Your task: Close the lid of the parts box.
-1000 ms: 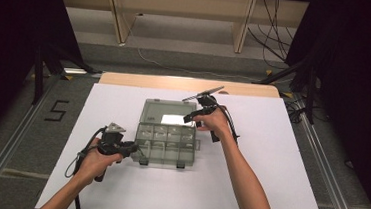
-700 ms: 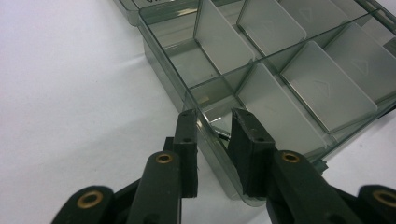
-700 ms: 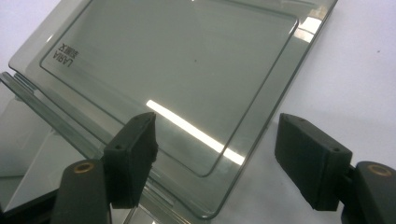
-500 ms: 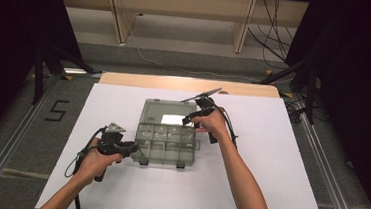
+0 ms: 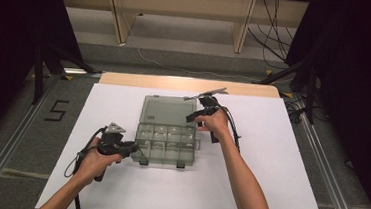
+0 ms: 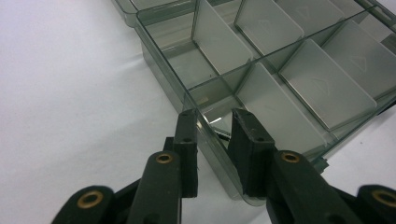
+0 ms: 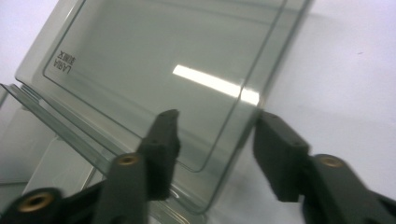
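A clear grey compartment box (image 5: 165, 144) stands on the white table top, its lid (image 5: 165, 110) folded back behind it. My left gripper (image 5: 132, 149) holds the box's near left corner. In the left gripper view the jaws (image 6: 215, 135) straddle the box wall (image 6: 161, 60), one outside and one inside a compartment. My right gripper (image 5: 192, 116) is at the lid's right edge. In the right gripper view its jaws (image 7: 215, 135) have just been closing, one over the lid (image 7: 154, 60) and one beyond its edge, with a wide gap still between them.
The white sheet (image 5: 279, 157) covers the table, with bare room to the right and in front of the box. A wooden strip (image 5: 190, 84) edges the far side. The floor on the left bears a mark "5" (image 5: 56, 110). Cables (image 5: 275, 21) lie at the back right.
The right hand has shifted slightly left toward the lid's edge, and its jaws are narrower than before. The left hand and the box have stayed put.
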